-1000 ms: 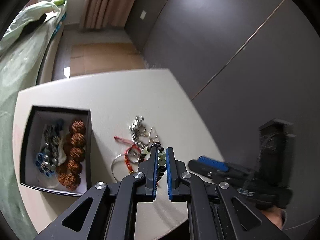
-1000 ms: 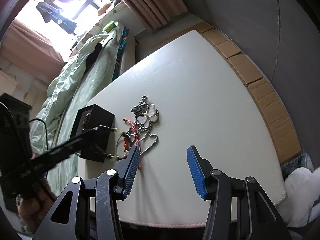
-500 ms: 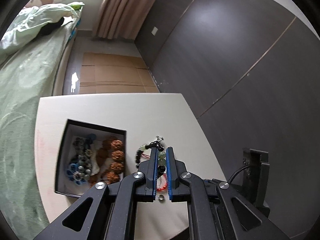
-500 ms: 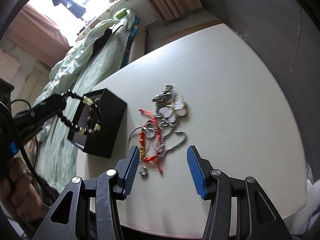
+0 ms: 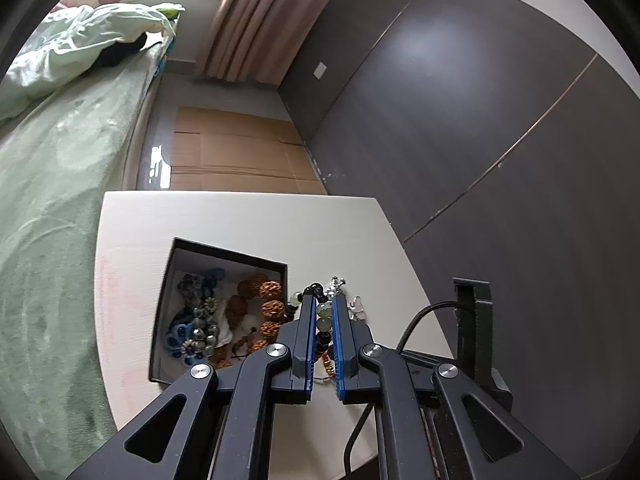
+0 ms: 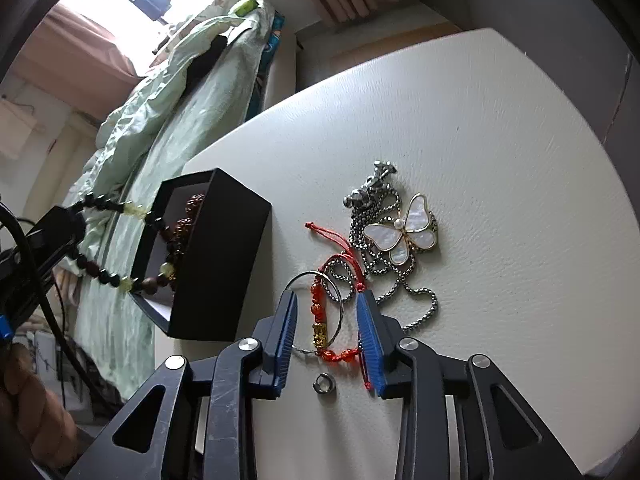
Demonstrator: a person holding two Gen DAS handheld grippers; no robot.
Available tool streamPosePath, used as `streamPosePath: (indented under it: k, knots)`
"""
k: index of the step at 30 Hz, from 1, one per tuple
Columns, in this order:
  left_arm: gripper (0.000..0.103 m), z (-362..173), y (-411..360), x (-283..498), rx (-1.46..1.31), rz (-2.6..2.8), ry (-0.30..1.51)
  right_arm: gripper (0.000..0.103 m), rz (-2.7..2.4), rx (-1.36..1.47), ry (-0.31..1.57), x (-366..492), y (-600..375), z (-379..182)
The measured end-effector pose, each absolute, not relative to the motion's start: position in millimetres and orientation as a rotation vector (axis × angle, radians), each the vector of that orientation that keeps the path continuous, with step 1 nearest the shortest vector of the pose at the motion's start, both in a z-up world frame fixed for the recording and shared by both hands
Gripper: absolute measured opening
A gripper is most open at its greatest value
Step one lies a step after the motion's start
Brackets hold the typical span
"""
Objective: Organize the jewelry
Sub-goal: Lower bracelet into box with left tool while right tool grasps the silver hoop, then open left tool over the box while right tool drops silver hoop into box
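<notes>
Jewelry lay in two places on the white leather-textured table (image 6: 500, 128): some inside the open black rectangular box (image 6: 224, 256), the rest loose beside it. The box sat close to the table's left edge, next to the green-covered bed (image 5: 60, 184), leaving little room on that side; the far half of the tabletop was bare, with the dark grey wall panels (image 5: 500, 140) along its right.

The left gripper (image 5: 322, 312) was clamped narrowly on a bracelet of dark brown and pale green beads (image 6: 120, 240), which hung in the air over the box's near rim. In the left wrist view most of that bracelet was hidden behind the fingers (image 5: 306, 332), and the box's near corner was cut off by the gripper body. Inside the box were brown knobbly seed beads (image 5: 268, 308) and a blue and grey flower-beaded piece (image 5: 192, 328), tangled and hard to separate.

The right gripper (image 6: 328, 320) stood wide apart, low over the table, its blue pads either side of a red corded bracelet with a gold charm (image 6: 320, 320) and a thin silver bangle (image 6: 320, 308); whether the pads touched the table was unclear. A small silver ring (image 6: 325, 384) lay just before it, and a steel chain with a white mother-of-pearl butterfly pendant (image 6: 404, 232) lay beyond.
</notes>
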State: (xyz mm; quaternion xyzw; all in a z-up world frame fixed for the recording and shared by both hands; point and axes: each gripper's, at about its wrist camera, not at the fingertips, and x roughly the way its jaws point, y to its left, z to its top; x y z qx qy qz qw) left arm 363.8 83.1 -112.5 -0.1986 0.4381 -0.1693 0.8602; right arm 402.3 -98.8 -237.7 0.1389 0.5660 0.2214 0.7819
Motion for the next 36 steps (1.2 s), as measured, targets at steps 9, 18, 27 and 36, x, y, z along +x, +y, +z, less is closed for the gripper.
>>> streamPosePath:
  k: [9,18,27,36]
  knots:
    - [0.008,-109.3,92.7,358.3,-0.431,-0.35,0.909,0.019,0.455,0.265,1.215,402.6,-94.2,-232.5]
    - [0.008,-108.9,94.3,357.9,-0.433,-0.351,0.909,0.019,0.457,0.258,1.257,405.1,-89.5,-240.7]
    - [0.008,-108.6,95.4,359.4,-0.436,-0.35,0.91,0.004,0.456,0.176,1.217,399.8,-82.2,-233.9]
    - [0.008,-111.7,113.5,356.3,-0.438,-0.306,0.906,0.004,0.564,0.187,1.073,385.5,-75.7,-183.4]
